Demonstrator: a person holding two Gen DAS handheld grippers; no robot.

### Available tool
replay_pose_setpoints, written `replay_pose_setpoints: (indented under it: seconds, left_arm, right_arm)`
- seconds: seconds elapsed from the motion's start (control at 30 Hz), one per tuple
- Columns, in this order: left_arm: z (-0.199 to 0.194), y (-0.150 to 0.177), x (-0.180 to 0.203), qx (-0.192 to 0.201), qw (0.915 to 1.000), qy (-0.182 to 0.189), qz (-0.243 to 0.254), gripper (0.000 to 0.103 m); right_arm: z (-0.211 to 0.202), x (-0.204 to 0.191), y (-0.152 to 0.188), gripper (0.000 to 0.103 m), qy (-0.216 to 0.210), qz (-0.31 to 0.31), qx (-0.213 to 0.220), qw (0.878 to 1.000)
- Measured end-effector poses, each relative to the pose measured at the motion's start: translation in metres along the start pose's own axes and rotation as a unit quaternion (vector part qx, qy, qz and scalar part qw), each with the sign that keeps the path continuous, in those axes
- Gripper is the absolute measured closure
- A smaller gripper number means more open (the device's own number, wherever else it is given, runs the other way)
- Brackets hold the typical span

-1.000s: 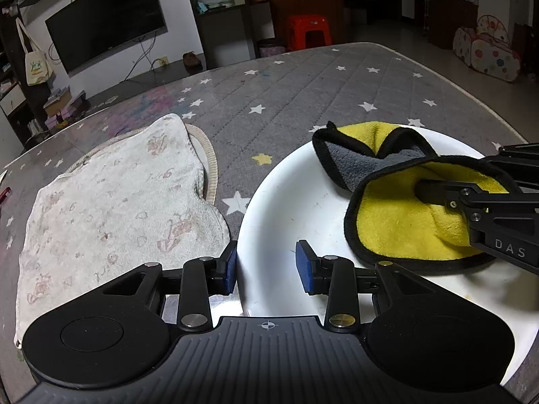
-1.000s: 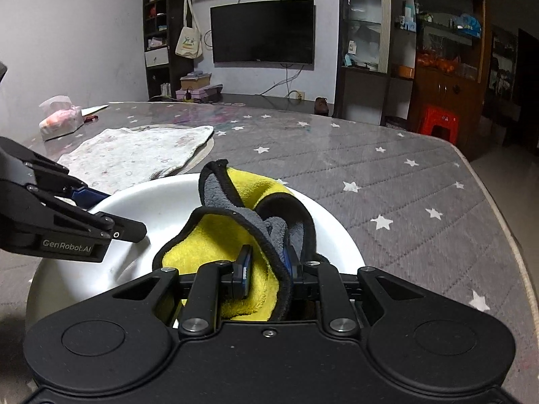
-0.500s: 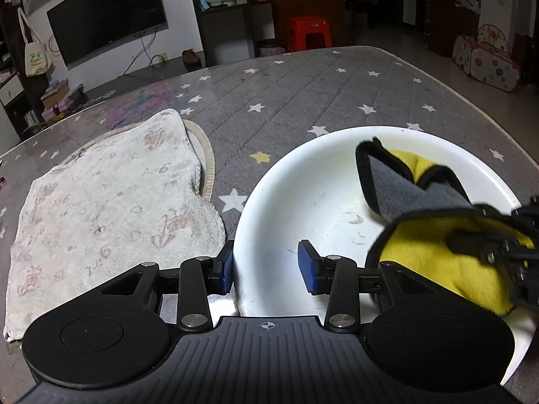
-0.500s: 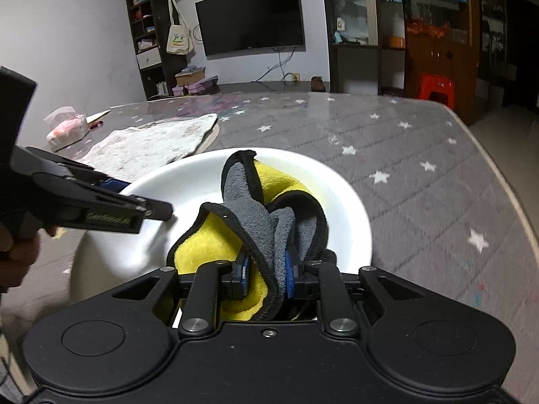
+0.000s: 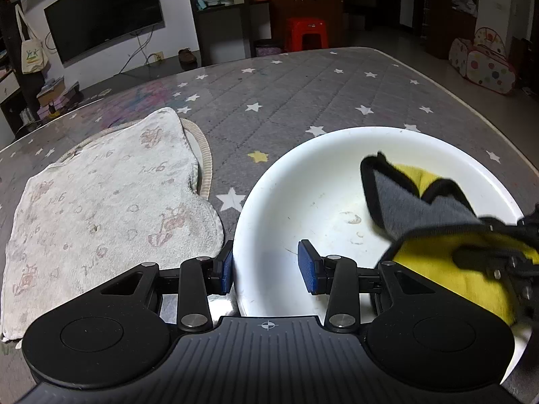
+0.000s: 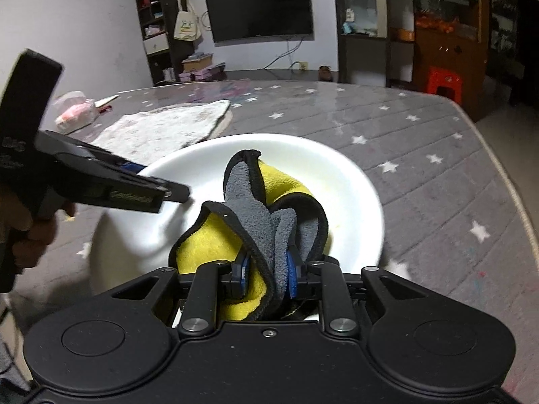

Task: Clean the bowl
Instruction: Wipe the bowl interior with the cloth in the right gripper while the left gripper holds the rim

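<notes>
Wiping in progress, item by item.

Bowl: white, wide, on the star-patterned bench. Its near left rim sits between the pads of the left tongs, which stand narrowly parted around it; whether the pads press the rim cannot be told.

Cloth: yellow and grey microfibre, bunched, clamped in the right tongs, which are closed nearly all the way on its folds. It lies inside the bowl, ahead of those tongs, to the right of the left pair.

Residue: faint curled smears on the bowl floor, just ahead of the left tongs' right pad. Judgement: cleaning partly done; that patch and the left wall remain.

Towel: pale, printed, flat on the bench left of the left tongs; unused.
</notes>
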State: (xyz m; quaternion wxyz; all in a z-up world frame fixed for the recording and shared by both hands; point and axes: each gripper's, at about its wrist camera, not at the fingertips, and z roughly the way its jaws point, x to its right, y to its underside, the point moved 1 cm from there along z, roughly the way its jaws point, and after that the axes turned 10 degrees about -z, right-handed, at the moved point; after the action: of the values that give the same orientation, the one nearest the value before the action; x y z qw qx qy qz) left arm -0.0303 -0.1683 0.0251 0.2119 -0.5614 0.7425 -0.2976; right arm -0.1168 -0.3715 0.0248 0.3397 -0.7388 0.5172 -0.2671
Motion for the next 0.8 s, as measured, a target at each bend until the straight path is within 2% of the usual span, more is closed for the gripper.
replay_pose_setpoints:
  seconds: [0.43, 0.8]
  left_arm:
    - [0.002, 0.0, 0.006, 0.0, 1.0, -0.002, -0.002, 0.062]
    - [0.002, 0.001, 0.008, 0.0, 1.0, -0.004, 0.002, 0.06]
  right_arm:
    - [0.026, 0.013, -0.015, 0.08, 0.031, -0.023, 0.009, 0.999]
    - [0.048, 0.015, -0.032, 0.08, 0.033, -0.034, 0.014, 0.999]
